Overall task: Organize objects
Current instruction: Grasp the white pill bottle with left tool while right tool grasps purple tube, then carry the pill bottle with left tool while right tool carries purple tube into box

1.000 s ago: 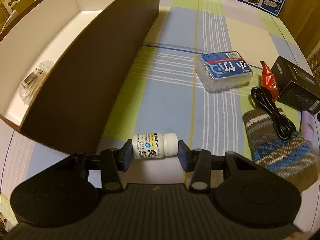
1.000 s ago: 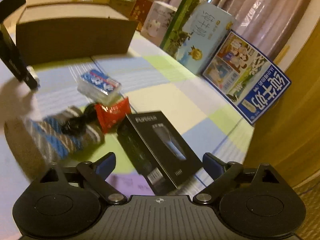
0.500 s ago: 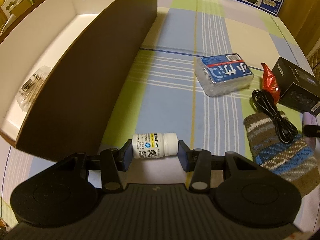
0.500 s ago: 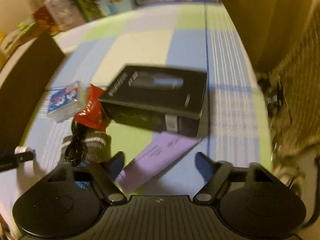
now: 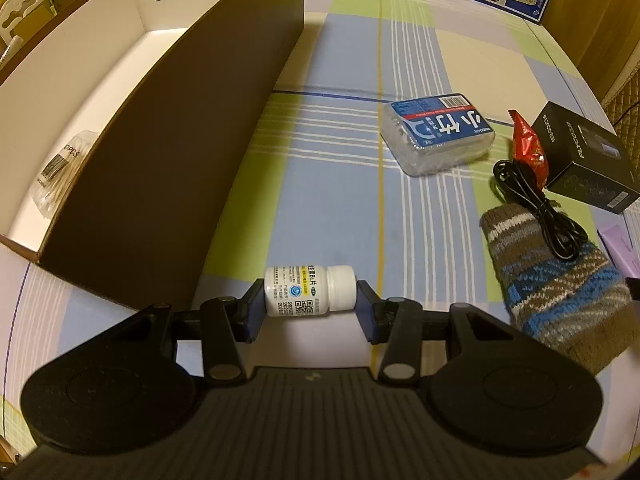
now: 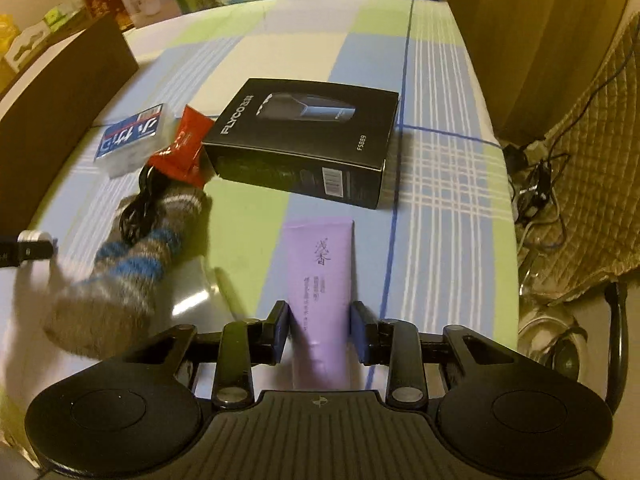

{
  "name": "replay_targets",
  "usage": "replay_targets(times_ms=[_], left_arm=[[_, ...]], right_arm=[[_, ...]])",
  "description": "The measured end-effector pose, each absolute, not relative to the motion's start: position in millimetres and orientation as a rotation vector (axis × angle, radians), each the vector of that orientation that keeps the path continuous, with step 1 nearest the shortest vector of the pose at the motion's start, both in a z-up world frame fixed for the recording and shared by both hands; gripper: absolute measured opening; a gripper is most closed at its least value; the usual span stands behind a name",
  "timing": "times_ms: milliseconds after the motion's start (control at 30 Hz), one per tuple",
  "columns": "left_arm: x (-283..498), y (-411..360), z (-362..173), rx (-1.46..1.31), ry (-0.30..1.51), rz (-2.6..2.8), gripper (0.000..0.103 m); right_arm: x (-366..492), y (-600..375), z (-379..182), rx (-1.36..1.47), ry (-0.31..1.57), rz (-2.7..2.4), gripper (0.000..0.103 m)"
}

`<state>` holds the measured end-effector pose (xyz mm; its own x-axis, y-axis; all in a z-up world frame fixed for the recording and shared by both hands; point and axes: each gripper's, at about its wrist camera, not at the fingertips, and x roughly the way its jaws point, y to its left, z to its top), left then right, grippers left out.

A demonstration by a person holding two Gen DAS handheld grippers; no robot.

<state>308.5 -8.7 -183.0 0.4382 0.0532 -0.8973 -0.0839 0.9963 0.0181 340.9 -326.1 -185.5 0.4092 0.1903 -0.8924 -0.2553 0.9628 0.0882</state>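
Note:
My left gripper (image 5: 310, 307) is shut on a small white pill bottle (image 5: 310, 290), held sideways above the checked tablecloth beside the big brown box (image 5: 168, 152). The box has a white inside, where a clear plastic packet (image 5: 60, 172) lies. My right gripper (image 6: 320, 330) has its pads on either side of a lilac tube (image 6: 320, 276) lying on the cloth. I cannot tell whether they press it. The tube's corner also shows in the left wrist view (image 5: 620, 240).
A blue-labelled clear floss box (image 5: 438, 132), a red snack packet (image 5: 528, 146), a black FLYCO box (image 6: 304, 140), a black cable (image 5: 536, 204) and a striped knitted sock (image 5: 560, 280) lie on the right. Cartons stand along the far edge. The table edge and a chair are at right.
My right gripper swung from facing the black box, came down over the lilac tube and narrowed around it. My left gripper kept the bottle and drifted slightly along the brown box.

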Motion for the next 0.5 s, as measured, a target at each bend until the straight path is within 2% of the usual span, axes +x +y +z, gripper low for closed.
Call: replay_targets(times_ms=[133, 167, 200, 500], left_arm=[[307, -9, -183, -0.025, 1.114, 0.084, 0.041], [307, -10, -182, -0.024, 1.113, 0.082, 0.041], [305, -10, -181, -0.024, 1.109, 0.078, 0.041], [292, -9, -161, -0.033, 1.067, -0.004, 0.041]], right_arm=[[339, -320, -189, -0.096, 1.051, 0.262, 0.043], [338, -315, -191, -0.133, 1.040, 0.263, 0.042], [336, -312, -191, -0.165, 1.029, 0.273, 0.032], [321, -326, -181, -0.019, 1.065, 0.246, 0.031]])
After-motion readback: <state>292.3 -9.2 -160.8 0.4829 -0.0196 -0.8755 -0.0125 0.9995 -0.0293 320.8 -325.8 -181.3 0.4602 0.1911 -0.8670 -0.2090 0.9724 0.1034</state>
